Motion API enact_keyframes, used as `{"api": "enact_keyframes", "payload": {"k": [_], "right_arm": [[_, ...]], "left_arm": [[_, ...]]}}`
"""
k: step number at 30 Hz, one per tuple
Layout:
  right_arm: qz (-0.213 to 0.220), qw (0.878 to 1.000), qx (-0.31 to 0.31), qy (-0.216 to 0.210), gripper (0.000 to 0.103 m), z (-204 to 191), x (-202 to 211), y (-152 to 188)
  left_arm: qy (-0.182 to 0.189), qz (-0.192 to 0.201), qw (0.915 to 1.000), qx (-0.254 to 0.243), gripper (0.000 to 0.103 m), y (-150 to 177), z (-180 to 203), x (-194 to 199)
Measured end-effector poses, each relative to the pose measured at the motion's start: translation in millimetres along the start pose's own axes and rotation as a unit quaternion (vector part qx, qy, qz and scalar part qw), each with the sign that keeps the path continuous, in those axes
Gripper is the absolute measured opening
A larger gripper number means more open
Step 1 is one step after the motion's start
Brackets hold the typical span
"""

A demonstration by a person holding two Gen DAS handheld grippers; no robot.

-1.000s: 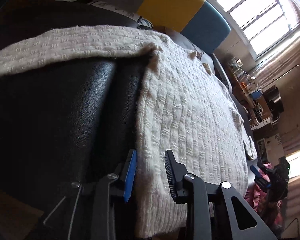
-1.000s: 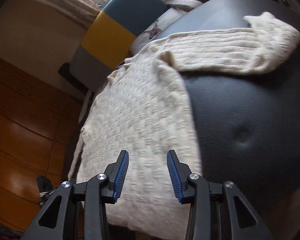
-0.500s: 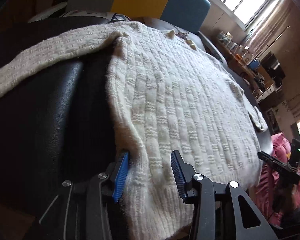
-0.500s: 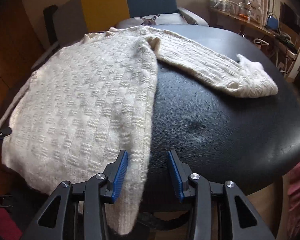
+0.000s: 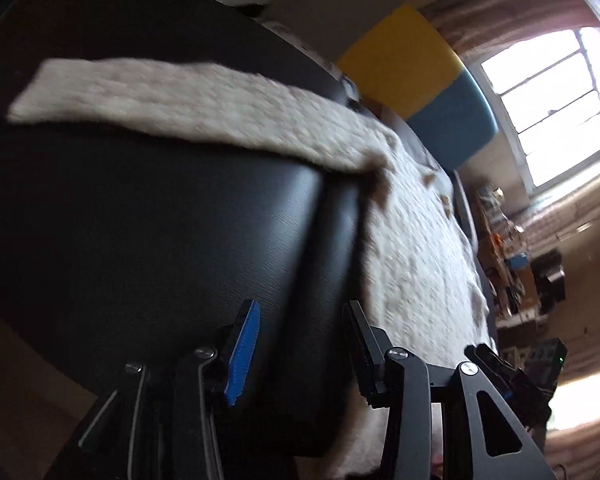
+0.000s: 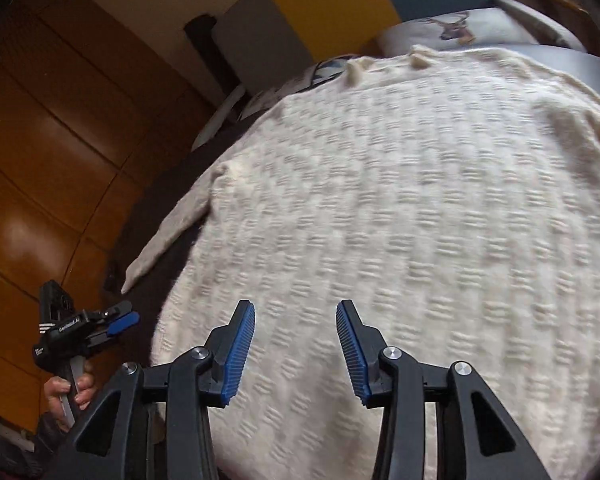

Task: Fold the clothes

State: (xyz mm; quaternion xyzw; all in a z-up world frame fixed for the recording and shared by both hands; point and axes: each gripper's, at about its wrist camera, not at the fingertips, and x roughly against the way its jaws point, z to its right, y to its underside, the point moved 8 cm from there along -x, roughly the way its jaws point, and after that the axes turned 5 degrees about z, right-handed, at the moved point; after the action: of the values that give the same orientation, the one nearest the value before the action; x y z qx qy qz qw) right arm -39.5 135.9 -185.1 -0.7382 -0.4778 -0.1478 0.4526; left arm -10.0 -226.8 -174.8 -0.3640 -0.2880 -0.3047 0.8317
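Cream knit sweater [image 6: 400, 220] lies spread flat on the black padded surface [image 5: 160, 240], body face-up, neckline at 12 o'clock in the right wrist view.

Right wrist view: right gripper [image 6: 296, 344] has its jaws wide apart with nothing between them, over the sweater's hem area at 6 o'clock. Cannot tell if the tips touch the knit. One sleeve [image 6: 168, 236] runs off toward 8 o'clock. Only this view shows the left gripper [image 6: 118, 320] from outside, at 8 o'clock beyond the sweater's edge, with the person's hand [image 6: 74, 396] on its handle. It also shows wood panelling [image 6: 52, 160] at 10 o'clock and a deer-print cushion [image 6: 456, 30] at 1 o'clock.

Left wrist view: left gripper [image 5: 300, 354] is also spread wide and grips nothing; bare black surface sits between the pads, and the sweater's side edge is just beside the right-hand finger [image 5: 360, 348]. Only this view shows the other sleeve [image 5: 188, 104] stretched straight out across the surface toward 10 o'clock, and a bright window [image 5: 552, 100] at 2 o'clock. Frame is motion-blurred.

Both views catch the grey/yellow/blue chair back [image 5: 404, 64] behind the neckline.
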Motion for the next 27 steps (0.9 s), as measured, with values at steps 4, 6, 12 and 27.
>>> {"api": "enact_keyframes", "payload": {"k": [4,6,12,27], "right_arm": [[-0.022,1.0,0.014,-0.012,0.043,-18,-38,-11],[-0.015,1.0,0.014,-0.016,0.043,-21,-47,-19],[-0.005,1.0,0.012,-0.016,0.045,-18,-64,-33],[0.004,0.999,0.051,-0.011,0.046,-19,-76,-37]], "left_arm": [[-0.094,0.064,0.9917,0.06,0.048,-53,-80,33],[-0.121,0.087,0.9847,0.09,0.048,-76,-116,47],[-0.152,0.117,0.976,0.103,0.056,-129,-162,45],[-0.247,0.087,0.9647,-0.022,0.014,-167,-140,-29]]}}
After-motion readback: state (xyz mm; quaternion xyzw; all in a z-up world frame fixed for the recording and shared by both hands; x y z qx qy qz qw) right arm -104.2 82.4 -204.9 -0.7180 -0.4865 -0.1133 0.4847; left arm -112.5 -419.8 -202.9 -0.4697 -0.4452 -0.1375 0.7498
